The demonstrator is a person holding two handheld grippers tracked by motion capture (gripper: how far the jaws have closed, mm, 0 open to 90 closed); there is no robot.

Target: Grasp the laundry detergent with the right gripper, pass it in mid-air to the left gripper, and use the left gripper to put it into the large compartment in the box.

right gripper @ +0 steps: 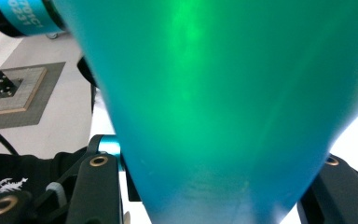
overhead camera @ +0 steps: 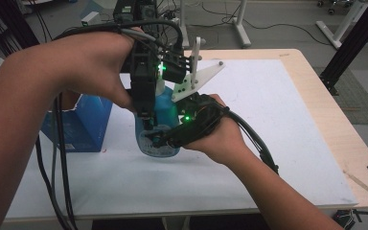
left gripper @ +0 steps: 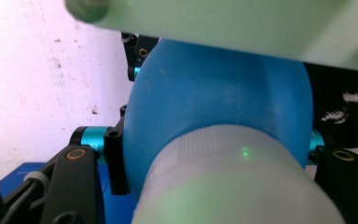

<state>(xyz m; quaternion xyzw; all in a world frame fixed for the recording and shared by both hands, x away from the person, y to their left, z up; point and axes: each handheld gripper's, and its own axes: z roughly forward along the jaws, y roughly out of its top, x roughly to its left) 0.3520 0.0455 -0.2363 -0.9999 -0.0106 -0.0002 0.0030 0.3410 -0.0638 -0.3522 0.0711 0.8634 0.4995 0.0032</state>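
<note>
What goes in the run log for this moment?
left gripper: shut on bottle top | right gripper: shut on bottle body | bottle: on table

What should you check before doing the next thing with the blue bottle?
1. Left gripper closed on the bottle, near its pale cap: ok.
2. Right gripper clamped round the bottle's body: ok.
3. Bottle upright: cannot tell, hands and grippers hide much of it.
4. Cap tight or loose: cannot tell.
5. Blue box apart from the bottle: ok.
6. White mat free of clutter on the right: ok.
</note>
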